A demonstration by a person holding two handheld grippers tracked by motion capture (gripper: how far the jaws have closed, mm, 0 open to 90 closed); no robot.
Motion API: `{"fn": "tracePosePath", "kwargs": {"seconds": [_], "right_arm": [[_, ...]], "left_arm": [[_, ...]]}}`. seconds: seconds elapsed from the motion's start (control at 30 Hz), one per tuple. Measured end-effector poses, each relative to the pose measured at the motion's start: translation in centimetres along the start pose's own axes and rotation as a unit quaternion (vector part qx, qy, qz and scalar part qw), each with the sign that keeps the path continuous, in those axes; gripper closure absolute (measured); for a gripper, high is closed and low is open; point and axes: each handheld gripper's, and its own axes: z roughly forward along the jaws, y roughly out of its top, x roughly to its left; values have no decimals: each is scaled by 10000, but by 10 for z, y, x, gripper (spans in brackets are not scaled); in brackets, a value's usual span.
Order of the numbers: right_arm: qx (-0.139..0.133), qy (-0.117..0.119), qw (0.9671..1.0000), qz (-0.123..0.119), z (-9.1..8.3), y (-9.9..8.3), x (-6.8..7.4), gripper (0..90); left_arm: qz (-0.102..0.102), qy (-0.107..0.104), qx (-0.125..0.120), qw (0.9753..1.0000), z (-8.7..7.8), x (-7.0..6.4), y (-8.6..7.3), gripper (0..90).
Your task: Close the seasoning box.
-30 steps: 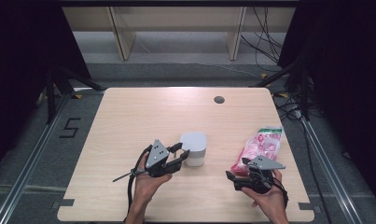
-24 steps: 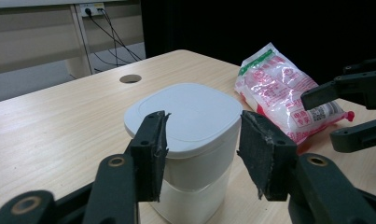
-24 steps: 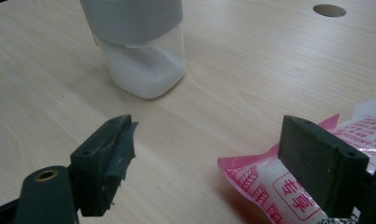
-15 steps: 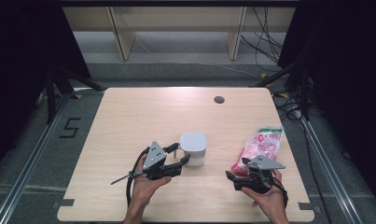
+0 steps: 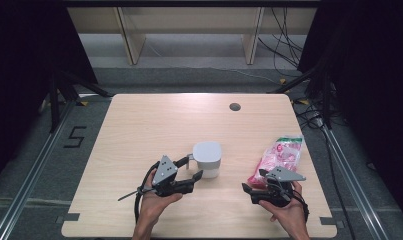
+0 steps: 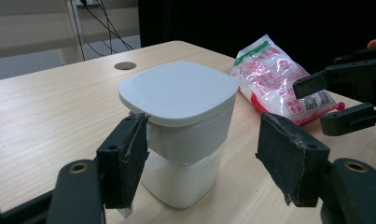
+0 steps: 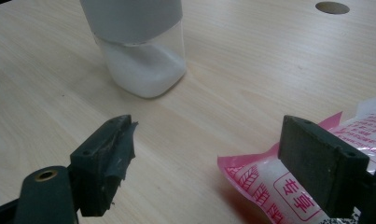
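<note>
Pale wood formed the worktop [image 5: 139,130], ringed by dark curtains, with a shelf unit beyond its far edge and a small round hole [image 5: 234,106] near that edge. At the near left, the left gripper [image 5: 193,168] lay level in the person's hand, its fingers [image 6: 125,158] spread wide to either side of the jar [image 5: 207,159]; one pad sat just beside the jar's wall under the lid's rim, the other stood apart from it. That jar, white-lidded and clear-walled, stood upright near the worktop's middle, holding white powder. Farther right, the right gripper [image 5: 249,192] had its fingers [image 7: 108,158] wide open, gripping nothing, one pad over the near end of a pink bag [image 5: 281,155] lying flat near the right edge.
</note>
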Motion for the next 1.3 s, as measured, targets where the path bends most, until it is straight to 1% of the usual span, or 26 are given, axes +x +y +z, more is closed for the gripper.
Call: {"fn": "tracePosePath", "kwargs": {"seconds": [0.03,0.07,0.13,0.17,0.2,0.23,0.3,0.33,0.37,0.43,0.47,0.53,0.57,0.63,0.73,0.83,0.87,0.9,0.93,0.97,1.03,1.07,1.1,1.2,1.23,1.3], "right_arm": [[-26,-8,10000,-96,1,0,-1,192],[-14,12,10000,-84,1,0,-2,192],[-12,22,10000,-88,1,0,-2,192],[-20,-50,9999,-153,1,0,-2,191],[-4,37,9999,-98,1,0,-2,192],[8,-44,9999,-90,0,0,-1,192],[43,-38,10000,-24,0,-1,0,192],[6,-29,9998,-173,0,0,-2,192],[23,-26,10000,-78,0,0,-1,192],[46,95,9999,-109,1,0,-2,191],[31,-5,10000,-64,0,0,-1,192],[85,-12,10000,-19,0,0,1,191],[78,-19,9999,-117,1,0,0,192],[31,54,9999,-131,2,0,0,192],[41,62,9999,-99,2,0,1,191],[68,10,9999,-135,2,1,2,191],[34,88,9999,-119,4,1,3,191],[82,19,10000,-51,2,1,5,192],[117,48,9999,16,2,1,7,191],[120,34,9999,-50,2,1,6,191],[81,91,9999,-42,3,0,6,185],[79,24,9998,-155,2,0,5,180],[100,36,9998,-154,1,0,5,180],[95,154,9997,-164,0,-1,6,180],[121,98,9998,-157,-1,-2,6,180],[104,110,9998,-147,-2,-3,8,179]], "left_arm": [[0,3,4,10000,0,0,-1,319],[6,-3,12,10000,-1,-1,-1,315],[157,-37,17,9999,-3,0,-2,310],[158,-74,-19,9998,-3,0,-4,308],[2,-37,-29,10000,-3,-3,-5,307],[5,-47,-18,10000,-4,-3,-6,305],[2,-50,-5,10000,-4,-4,-8,302],[2,-34,7,10000,-5,-5,-8,299],[9,-54,6,10000,-5,-5,-9,297],[3,-35,0,10000,-5,-7,-10,294],[12,-11,41,10000,-6,-8,-11,293],[134,-8,83,9999,-7,-10,-13,286],[120,-8,102,9999,-7,-11,-14,285],[107,-51,49,9999,-6,-13,-17,283],[110,-3,107,9999,-7,-16,-21,280],[100,-25,148,9998,-7,-19,-26,279],[89,-70,128,9999,-6,-19,-28,278],[71,-47,171,9998,-6,-20,-29,277],[66,-69,152,9998,-6,-21,-31,277],[59,-76,164,9998,-5,-21,-32,277],[32,-81,193,9998,-5,-24,-35,276],[34,-84,212,9997,-4,-25,-37,275],[-7,-122,181,9998,-3,-26,-39,275],[-42,-137,243,9996,-4,-30,-43,270],[-66,-203,210,9996,-3,-32,-45,270],[-22,-180,292,9994,-4,-34,-48,269]]}}
